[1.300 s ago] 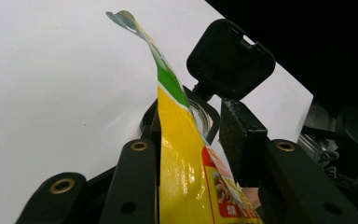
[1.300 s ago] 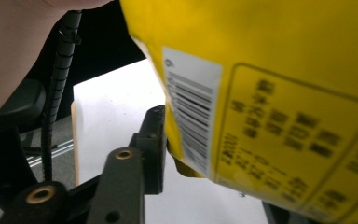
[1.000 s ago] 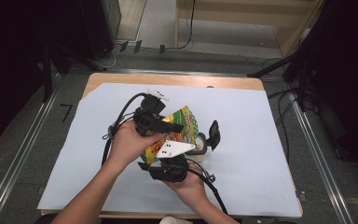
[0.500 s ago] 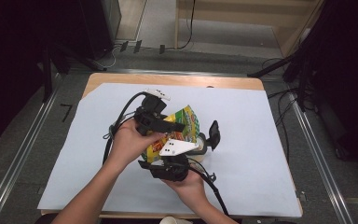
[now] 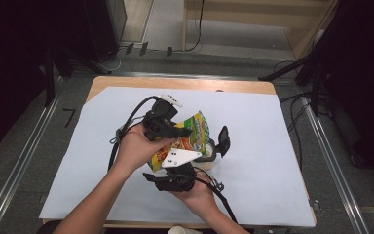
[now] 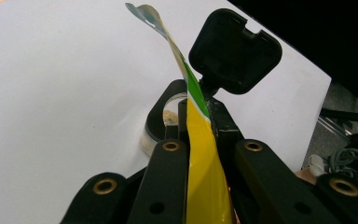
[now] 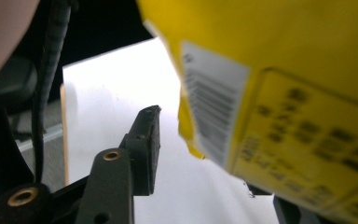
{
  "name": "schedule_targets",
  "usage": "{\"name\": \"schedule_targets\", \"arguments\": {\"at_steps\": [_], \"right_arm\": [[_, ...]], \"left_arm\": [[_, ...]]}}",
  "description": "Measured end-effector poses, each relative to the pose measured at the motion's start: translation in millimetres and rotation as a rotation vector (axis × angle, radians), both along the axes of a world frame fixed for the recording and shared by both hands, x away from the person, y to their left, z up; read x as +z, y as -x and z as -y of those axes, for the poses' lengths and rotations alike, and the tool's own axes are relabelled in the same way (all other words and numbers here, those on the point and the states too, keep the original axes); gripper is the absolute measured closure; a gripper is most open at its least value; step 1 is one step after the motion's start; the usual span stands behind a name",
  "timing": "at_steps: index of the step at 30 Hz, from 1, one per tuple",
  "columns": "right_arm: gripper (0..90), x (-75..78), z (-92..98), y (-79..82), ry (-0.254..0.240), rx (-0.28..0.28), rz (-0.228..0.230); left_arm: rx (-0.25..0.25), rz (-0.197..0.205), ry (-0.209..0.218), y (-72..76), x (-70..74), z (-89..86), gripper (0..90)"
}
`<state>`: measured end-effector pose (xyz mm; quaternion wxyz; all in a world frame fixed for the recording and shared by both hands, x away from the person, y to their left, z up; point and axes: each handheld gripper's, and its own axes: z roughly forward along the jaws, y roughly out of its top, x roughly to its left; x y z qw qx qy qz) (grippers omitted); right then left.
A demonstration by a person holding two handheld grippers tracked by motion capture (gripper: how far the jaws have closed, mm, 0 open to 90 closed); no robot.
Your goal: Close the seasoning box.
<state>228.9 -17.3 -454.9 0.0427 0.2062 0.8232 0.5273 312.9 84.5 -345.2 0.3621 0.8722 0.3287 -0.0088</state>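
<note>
Holding the yellow-and-green snack bag up off the desk, near the middle of the pale sheet, just over a small clear jar. Keeping the bag edge-on and roughly upright in the left gripper view, with the torn silver-lined top leaning toward the jar. Judging this as lining the opening up above the jar mouth for pouring.

Clamping the bag with the left tool. Jaws having just been closing, now pressing together on the yellow film from both sides. Gripping low on the pack, probably to leave the open top free and to stop the pack from sagging. Seeing the same tool in the high view, reaching in from the left with the hand wrapped around its body.

Letting go with the right tool. Jaws having just been opening, now standing apart. Seeing the barcode corner of the bag hanging in the gap, with clear space between it and the nearer pad. Reading this as handing the pack over to the left side, so the right is free to re-grip or steady it. Noting the right tool coming up from below in the high view, under its grey plate.

Noting the jar's black flip lid standing open and tilted back, away from the bag, most likely to keep the mouth clear. Seeing something pale and crumbly at the bottom of the jar; cannot tell what.
</note>
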Motion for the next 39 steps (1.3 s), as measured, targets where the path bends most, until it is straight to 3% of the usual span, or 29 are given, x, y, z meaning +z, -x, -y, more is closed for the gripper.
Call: {"name": "schedule_targets", "arguments": {"at_steps": [8,23,33,39], "right_arm": [[68.5,1.7,-2.2,3.9,0.066,-0.012,0.076],[68.6,2.0,-1.6,0.1,0.012,-0.037,0.046],[68.5,2.1,-2.0,-1.5,0.016,-0.035,0.044],[68.5,4.0,-2.7,-1.9,0.023,-0.034,0.057]], "left_arm": [[-0.005,-0.021,0.008,-2.3,0.5,0.4,88.3],[0.012,0.003,0.030,-2.8,3.3,-0.6,84.3],[0.010,0.006,0.027,-4.0,3.0,-2.7,82.7],[0.016,0.003,0.047,-4.3,4.6,-5.2,82.3]]}}
